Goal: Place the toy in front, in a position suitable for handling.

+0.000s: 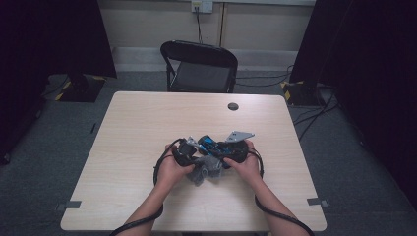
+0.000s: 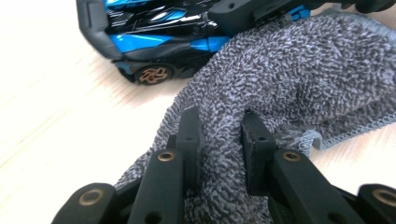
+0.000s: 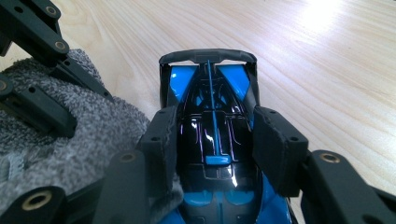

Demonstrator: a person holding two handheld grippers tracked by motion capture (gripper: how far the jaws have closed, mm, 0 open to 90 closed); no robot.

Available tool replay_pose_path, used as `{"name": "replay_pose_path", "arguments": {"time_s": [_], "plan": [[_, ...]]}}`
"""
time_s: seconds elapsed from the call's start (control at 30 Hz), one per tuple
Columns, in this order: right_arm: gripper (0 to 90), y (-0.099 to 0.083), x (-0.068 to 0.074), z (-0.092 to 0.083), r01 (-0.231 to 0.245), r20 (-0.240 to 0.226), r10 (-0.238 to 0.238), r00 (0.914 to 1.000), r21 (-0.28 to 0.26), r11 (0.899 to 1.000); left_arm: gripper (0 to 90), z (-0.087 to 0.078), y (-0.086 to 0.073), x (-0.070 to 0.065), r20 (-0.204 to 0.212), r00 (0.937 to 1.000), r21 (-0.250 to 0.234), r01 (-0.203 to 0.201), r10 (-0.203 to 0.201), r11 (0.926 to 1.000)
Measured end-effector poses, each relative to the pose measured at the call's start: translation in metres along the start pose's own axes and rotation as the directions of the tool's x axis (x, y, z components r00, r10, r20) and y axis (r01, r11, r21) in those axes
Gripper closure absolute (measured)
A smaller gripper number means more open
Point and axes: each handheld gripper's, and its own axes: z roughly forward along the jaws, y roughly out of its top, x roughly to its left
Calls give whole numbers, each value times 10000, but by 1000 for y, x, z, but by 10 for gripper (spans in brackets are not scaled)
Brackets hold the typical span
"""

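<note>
From above we look forward and down; both gripper views sit close, sharing the grey looped-pile towel (image 2: 299, 79) and blue-and-black toy car (image 3: 212, 135).

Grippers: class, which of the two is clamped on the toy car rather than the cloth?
The right gripper: its jaws straddle the blue-and-black toy car. The left gripper pinches the grey cloth.
</note>
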Motion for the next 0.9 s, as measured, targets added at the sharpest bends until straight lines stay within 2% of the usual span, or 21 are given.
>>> {"name": "replay_pose_path", "arguments": {"time_s": [0.3, 0.9], "plan": [[512, 0, 0, 0, -12, 10, 12, 10000, -21, 10000, 728, -2, 2, 6, -151, 9999, 127, -12, 14, 9999], [512, 0, 0, 0, 17, 1, -17, 10000, -7, 10000, 728, -7, -1, 20, -405, 9983, 65, 425, -422, 9991]]}}
